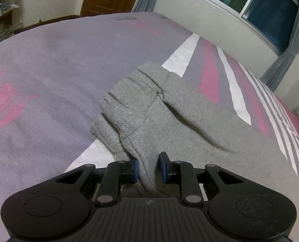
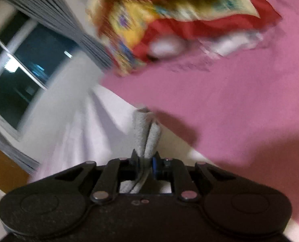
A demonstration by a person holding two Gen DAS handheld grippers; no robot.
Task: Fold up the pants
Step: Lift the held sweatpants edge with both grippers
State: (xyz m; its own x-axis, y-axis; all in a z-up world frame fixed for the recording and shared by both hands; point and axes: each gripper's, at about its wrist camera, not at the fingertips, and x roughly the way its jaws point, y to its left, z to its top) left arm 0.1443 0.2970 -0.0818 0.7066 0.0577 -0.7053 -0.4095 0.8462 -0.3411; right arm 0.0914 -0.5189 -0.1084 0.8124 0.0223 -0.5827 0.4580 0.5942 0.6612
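Pants (image 1: 159,121) lie on bed (image 1: 48,80), cuffs toward the far side. Left gripper (image 1: 148,168) at their near edge, fabric between its jaws. Window (image 1: 270,10) behind bed, right. Right gripper (image 2: 146,159) pinches a fabric fold; patterned cloth (image 2: 159,20) lies beyond.

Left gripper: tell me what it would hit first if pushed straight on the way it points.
The left gripper already has a fold of the grey pants between its pads, so going on it would likely plough into the rest of the pants, lying on the bedspread.
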